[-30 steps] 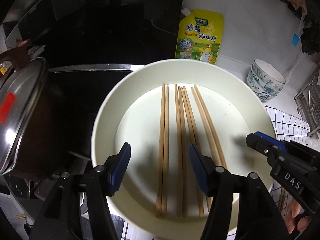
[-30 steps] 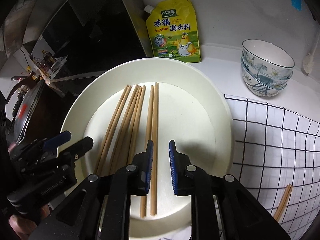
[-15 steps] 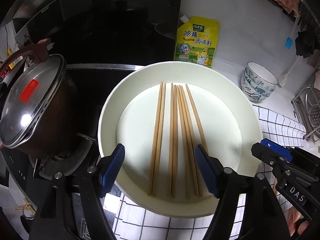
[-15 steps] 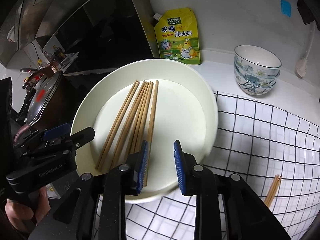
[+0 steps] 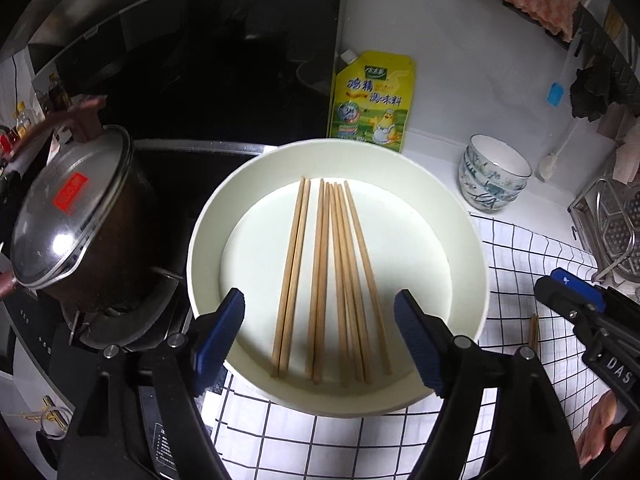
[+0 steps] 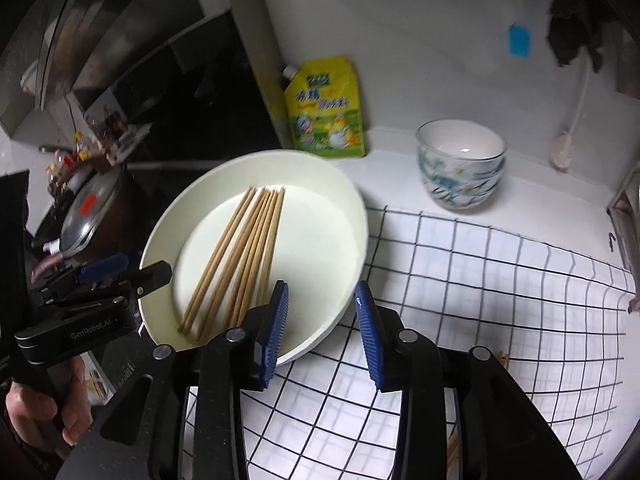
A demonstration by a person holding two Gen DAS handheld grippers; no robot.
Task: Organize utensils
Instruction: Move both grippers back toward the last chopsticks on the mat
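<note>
Several wooden chopsticks (image 5: 332,276) lie side by side in a cream plate (image 5: 468,264) on the counter; they also show in the right wrist view (image 6: 240,256), in the same plate (image 6: 344,248). My left gripper (image 5: 320,332) is open and empty, its blue pads over the plate's near rim. My right gripper (image 6: 320,328) is open and empty, over the plate's right edge and the checked cloth (image 6: 480,300). More chopstick ends (image 5: 534,328) lie on the cloth by the right gripper, and also show in the right wrist view (image 6: 502,358).
A lidded dark pot (image 5: 76,216) sits on the stove at the left. A yellow seasoning pouch (image 5: 370,100) leans on the wall. Stacked patterned bowls (image 5: 494,174) stand at the right. A metal rack (image 5: 612,228) is at the far right.
Both grippers have pulled back and up from the plate. The right gripper's jaws have opened wide. The chopsticks lie closer together in the plate.
</note>
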